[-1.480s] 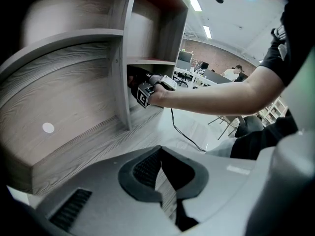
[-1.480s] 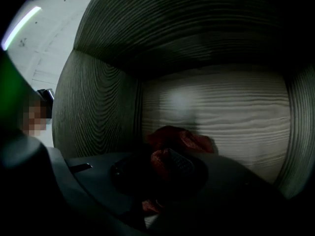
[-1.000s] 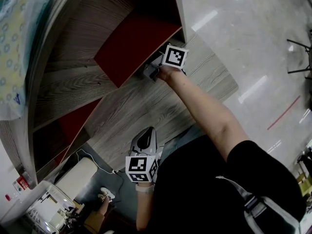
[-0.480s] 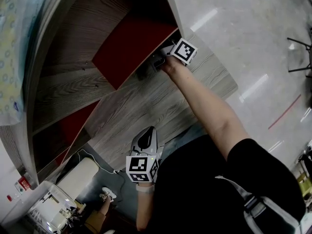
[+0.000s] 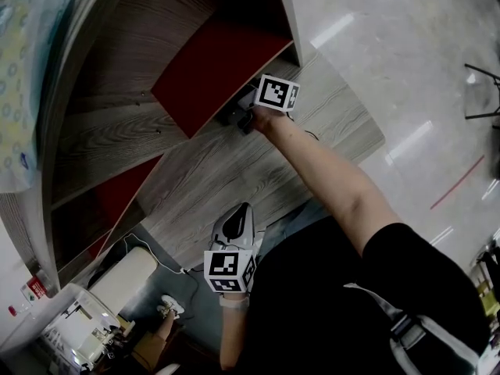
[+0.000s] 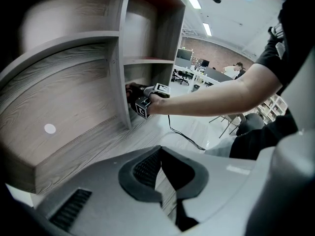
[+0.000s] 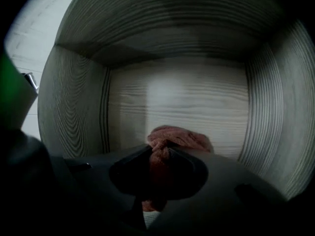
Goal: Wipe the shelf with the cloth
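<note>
Right gripper (image 5: pixel 237 115) reaches into the mouth of a lower compartment of the shelf (image 5: pixel 117 141), the person's arm (image 5: pixel 328 180) stretched out well ahead of the body.

- Its fingers are clamped on a bunched pinkish-red cloth (image 7: pixel 173 140). A wad sticks out past the tips, so it is the cloth, not the hard fingers, that faces the wood.
- Where the cloth is: inside the compartment, low, in front of the pale wood back wall (image 7: pixel 182 100), side walls curving round on both sides. Whether the wad is actually touching the compartment's floor or back wall I cannot tell.
- From the head view the gripper sits at the front edge of the compartment, just below the red panel (image 5: pixel 212 69). Only the marker cube and dark body show there; the cloth is out of sight.

Left gripper (image 6: pixel 160 152) is held low and close to the body, well apart from the shelf.

- Fingers pressed together at the tips, nothing between them.
- Likely parked: a one-handed wipe needs no second grip, and keeping it back leaves the reaching arm free.

Judgement: the wiping is under way in this compartment. The deep reach and firm pinch suit pushing the wad along the boards. The bunched grip gives a small contact patch, so corners may need several passes.
</note>
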`<move>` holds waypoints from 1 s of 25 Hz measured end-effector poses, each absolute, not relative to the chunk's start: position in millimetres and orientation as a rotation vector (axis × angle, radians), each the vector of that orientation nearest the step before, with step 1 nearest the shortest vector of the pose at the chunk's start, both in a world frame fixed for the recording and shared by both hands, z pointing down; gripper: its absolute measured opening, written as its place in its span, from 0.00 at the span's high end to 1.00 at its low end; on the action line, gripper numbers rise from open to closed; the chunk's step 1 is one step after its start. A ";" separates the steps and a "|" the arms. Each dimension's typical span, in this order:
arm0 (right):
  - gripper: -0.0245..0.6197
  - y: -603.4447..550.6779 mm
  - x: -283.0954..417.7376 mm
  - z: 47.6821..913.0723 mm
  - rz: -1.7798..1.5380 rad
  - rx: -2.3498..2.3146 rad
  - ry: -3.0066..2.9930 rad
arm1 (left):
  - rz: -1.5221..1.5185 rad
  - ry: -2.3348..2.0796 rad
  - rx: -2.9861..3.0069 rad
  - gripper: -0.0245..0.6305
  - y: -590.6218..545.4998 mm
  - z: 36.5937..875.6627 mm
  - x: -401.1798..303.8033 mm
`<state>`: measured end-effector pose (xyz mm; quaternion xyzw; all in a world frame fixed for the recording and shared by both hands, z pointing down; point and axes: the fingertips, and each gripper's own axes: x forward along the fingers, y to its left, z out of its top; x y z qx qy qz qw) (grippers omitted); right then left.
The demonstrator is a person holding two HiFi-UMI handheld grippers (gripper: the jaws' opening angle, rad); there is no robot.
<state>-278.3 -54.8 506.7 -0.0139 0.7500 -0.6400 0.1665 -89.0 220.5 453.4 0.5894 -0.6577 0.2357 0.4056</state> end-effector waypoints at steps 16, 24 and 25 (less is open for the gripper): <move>0.88 -94.4 -256.2 551.8 -1.839 -0.309 2.204 | 0.595 -1.643 1.474 0.95 226.3 459.6 -89.2; 0.89 -143.4 -220.4 572.2 -1.788 -0.616 2.029 | 0.597 -1.630 1.481 0.95 225.2 461.8 -91.7; 0.89 -141.3 -222.5 572.8 -1.792 -0.610 2.043 | 0.597 -1.629 1.481 0.95 225.2 462.1 -92.1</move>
